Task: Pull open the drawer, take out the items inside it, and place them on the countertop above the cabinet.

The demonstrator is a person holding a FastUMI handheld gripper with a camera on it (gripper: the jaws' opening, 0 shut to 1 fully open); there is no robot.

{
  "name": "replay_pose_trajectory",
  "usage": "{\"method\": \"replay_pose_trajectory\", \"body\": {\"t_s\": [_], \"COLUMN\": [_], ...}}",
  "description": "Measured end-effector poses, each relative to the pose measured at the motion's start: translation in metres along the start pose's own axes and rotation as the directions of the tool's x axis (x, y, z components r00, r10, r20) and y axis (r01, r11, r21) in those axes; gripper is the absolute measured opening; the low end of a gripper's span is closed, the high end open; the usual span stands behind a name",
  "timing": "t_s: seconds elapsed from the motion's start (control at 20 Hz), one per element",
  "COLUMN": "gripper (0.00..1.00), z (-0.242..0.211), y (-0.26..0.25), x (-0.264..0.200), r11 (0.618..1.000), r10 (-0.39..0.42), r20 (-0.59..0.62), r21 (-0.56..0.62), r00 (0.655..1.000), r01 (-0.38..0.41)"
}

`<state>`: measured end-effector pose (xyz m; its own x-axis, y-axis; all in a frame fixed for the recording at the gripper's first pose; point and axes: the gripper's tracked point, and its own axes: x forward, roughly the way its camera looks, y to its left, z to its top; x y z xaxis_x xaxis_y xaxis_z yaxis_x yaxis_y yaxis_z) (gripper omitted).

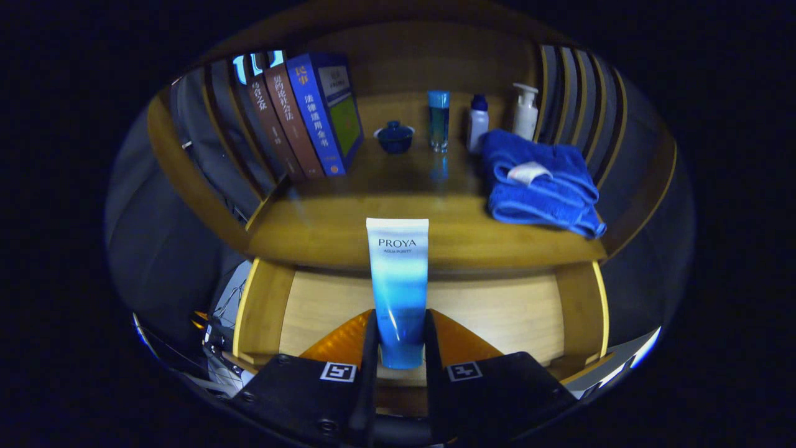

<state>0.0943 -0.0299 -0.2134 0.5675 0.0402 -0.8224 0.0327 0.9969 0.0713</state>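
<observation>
A blue-and-white cosmetic tube point(398, 280) stands upright between my fingers, cap end down, held above the open wooden drawer point(497, 305). My gripper point(401, 348) is shut on the tube's lower part, with both black fingers point(370, 348) pressing its sides. Beyond and above the drawer lies the wooden countertop point(385, 224) of the cabinet. The tube's top reaches up in front of the countertop's front edge. The drawer floor visible around the tube looks bare; the part behind my fingers is hidden.
On the countertop, several books point(298, 118) lean at the back left. A small blue lidded cup point(395, 137), a blue bottle point(438, 120), a white bottle with a blue cap point(477, 122) and a white pump bottle point(525, 112) line the back. A folded blue towel point(538, 180) lies at the right.
</observation>
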Motion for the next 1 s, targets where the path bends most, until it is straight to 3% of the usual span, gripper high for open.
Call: {"method": "replay_pose_trajectory", "body": {"t_s": [0.1, 0.4, 0.75, 1.0], "gripper": [0.38, 0.38, 0.38, 0.51], "z": [0.022, 0.069, 0.083, 0.086], "y": [0.005, -0.008, -0.021, -0.025], "x": [0.008, 0.066, 0.109, 0.121], "r11": [1.0, 0.999, 0.996, 0.995], "r10": [0.014, -0.042, -0.082, -0.082], "r20": [0.013, -0.006, -0.054, -0.045], "r21": [0.012, 0.009, 0.035, 0.044], "r00": [1.0, 0.999, 0.995, 0.996], "r01": [-0.015, 0.042, 0.083, 0.084]}}
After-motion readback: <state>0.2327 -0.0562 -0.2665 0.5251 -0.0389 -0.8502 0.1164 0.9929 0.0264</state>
